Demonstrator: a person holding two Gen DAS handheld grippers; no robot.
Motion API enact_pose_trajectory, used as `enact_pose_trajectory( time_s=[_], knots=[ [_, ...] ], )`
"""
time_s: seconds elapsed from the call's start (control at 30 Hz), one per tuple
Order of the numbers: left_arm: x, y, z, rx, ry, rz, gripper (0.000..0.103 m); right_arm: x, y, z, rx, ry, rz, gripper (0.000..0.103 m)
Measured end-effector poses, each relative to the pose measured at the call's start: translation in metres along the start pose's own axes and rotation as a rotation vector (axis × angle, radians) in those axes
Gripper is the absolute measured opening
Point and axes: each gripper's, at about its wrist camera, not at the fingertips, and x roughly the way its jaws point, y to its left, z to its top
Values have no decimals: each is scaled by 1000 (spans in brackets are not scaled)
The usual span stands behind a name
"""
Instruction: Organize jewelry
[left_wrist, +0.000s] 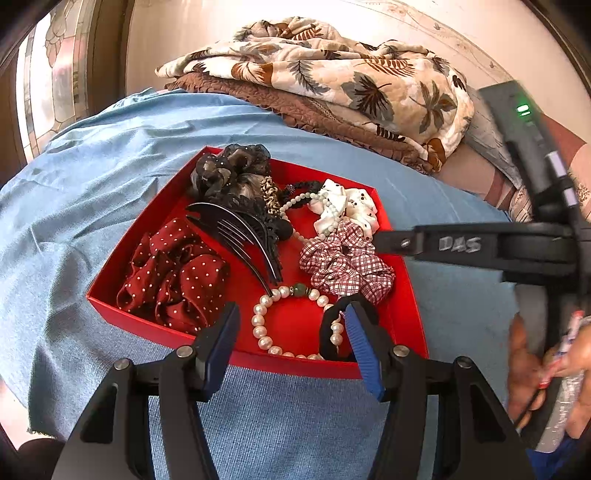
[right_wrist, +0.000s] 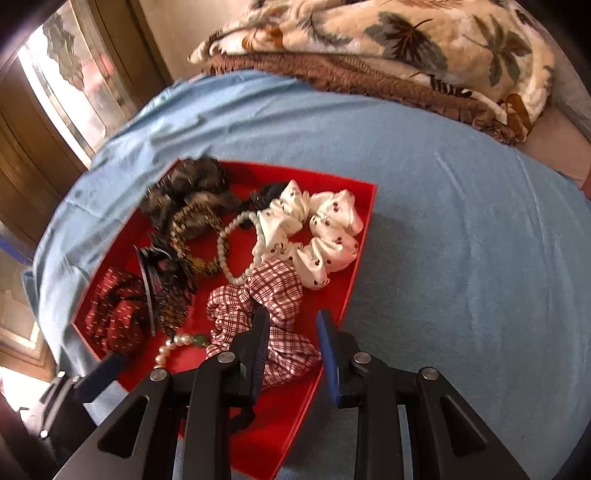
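A red tray (left_wrist: 155, 325) (right_wrist: 280, 424) on a blue cloth holds scrunchies, a black hair claw (left_wrist: 240, 236), a pearl bracelet (left_wrist: 258, 325) (right_wrist: 173, 343) and a black hair tie (left_wrist: 327, 332). My left gripper (left_wrist: 291, 332) stands open over the tray's near edge, above the pearl bracelet. The hair tie loops against its right finger. My right gripper (right_wrist: 293, 332) (left_wrist: 384, 242) points down at the red-and-white plaid scrunchie (right_wrist: 273, 288) (left_wrist: 347, 266). It is open. Fabric lies against its left pad, and the right pad stands clear. A white dotted scrunchie (right_wrist: 317, 229) lies beyond.
The blue cloth (left_wrist: 110, 166) covers a bed. A leaf-print quilt (left_wrist: 332, 74) is piled at the back. A person's hand (left_wrist: 524, 354) holds the right gripper's handle at the right edge. A window (left_wrist: 55, 74) stands at the left. A dark red dotted scrunchie (left_wrist: 173, 273) fills the tray's left corner.
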Motion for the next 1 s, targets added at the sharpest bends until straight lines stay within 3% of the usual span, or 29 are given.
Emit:
enact_pose_trajectory(
  time_s=[0.2, 0.47, 0.73, 1.0],
  knots=[
    [0, -5, -2, 35, -8, 17, 64, -26, -15, -10, 16, -51, -14, 42],
    [1, -14, -6, 89, -19, 55, 69, -28, -33, -24, 59, -47, -13, 43],
    [1, -16, -7, 99, -20, 61, 70, -25, -26, -25, 43, -56, -1, 43],
    [1, -17, -8, 98, -21, 65, 71, -32, -21, -34, 4, -91, -47, 49]
  ],
)
